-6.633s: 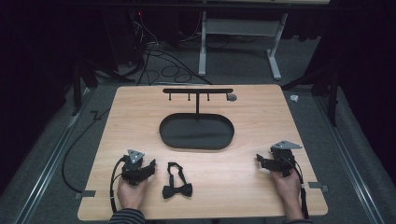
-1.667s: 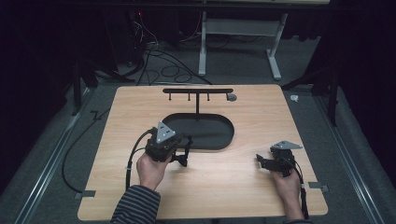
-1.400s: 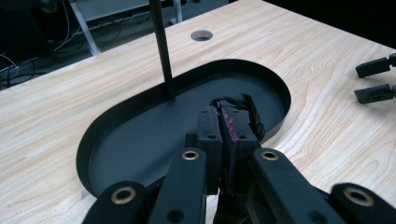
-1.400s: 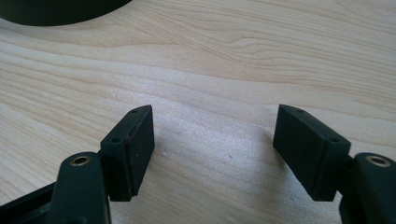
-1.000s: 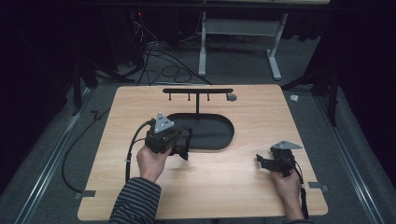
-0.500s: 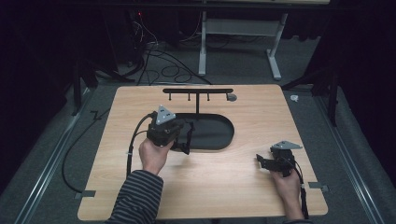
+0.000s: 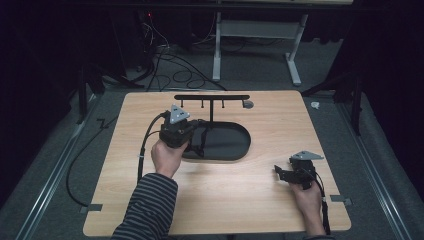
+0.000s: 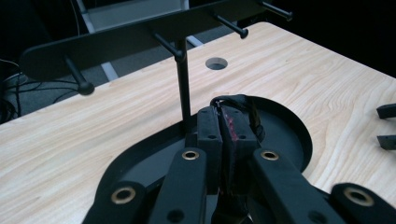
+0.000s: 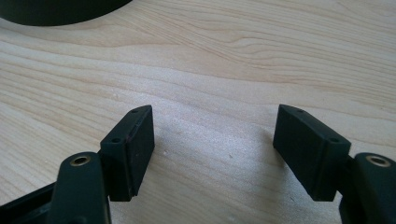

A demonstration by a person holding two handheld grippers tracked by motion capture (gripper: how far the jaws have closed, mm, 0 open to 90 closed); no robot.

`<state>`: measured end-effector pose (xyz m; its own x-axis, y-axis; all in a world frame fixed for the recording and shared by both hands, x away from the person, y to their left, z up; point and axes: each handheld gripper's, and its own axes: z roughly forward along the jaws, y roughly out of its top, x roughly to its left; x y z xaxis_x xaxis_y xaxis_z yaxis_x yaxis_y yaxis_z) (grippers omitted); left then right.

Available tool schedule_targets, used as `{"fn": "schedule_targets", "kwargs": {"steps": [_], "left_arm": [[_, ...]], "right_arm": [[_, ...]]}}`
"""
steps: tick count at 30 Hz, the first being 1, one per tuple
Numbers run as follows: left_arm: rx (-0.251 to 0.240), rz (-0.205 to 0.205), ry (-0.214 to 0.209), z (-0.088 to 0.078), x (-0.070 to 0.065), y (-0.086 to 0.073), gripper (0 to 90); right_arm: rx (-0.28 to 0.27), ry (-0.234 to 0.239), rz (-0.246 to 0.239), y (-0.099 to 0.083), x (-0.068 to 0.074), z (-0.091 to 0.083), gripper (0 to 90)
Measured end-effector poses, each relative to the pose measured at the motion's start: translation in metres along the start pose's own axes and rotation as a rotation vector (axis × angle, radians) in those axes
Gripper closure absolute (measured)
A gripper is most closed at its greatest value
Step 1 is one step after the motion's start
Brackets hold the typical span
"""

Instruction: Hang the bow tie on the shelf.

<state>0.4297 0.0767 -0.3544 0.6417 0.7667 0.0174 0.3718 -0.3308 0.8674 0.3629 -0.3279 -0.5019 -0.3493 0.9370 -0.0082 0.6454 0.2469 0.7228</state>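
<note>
- left gripper (image 8: pixel 227 122) sits at the 9 o'clock edge of the oval black tray (image 7: pixel 235 150), jaws clamped tight on a black bow tie (image 8: pixel 243 108) — strap looping out above the pads.
- the rack (image 8: pixel 140 37) with pegs stands at 12 o'clock from it.
- right gripper (image 9: pixel 214 140) rests on the wooden table (image 7: pixel 260 190) at 4 o'clock of the tray — jaws spread wide, nothing between.

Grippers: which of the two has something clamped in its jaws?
The left gripper, raised over the black tray, pinches a black strap. The right gripper rests open on the table.
</note>
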Motion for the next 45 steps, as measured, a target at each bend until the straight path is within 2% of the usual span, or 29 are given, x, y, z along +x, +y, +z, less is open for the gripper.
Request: {"fn": "schedule_targets", "kwargs": {"steps": [17,26,28,37,45], "left_arm": [[-0.013,-0.009,0.015,0.013,0.006,0.016,86.8],[-0.014,-0.015,0.038,0.021,0.011,0.024,86.8],[-0.019,-0.027,0.043,0.024,0.013,0.026,86.8],[-0.020,-0.034,0.061,0.032,0.017,0.034,86.8],[-0.018,-0.063,0.088,0.041,0.024,0.032,86.7]], "right_arm": [[0.000,0.002,0.002,0.000,0.000,0.000,30.7],[0.000,0.002,0.002,0.000,0.000,0.000,30.7],[0.000,0.001,0.001,0.000,0.000,0.000,30.7],[0.000,0.002,0.001,0.000,0.000,0.000,30.7],[0.000,0.003,0.001,0.000,0.000,0.000,30.7]]}}
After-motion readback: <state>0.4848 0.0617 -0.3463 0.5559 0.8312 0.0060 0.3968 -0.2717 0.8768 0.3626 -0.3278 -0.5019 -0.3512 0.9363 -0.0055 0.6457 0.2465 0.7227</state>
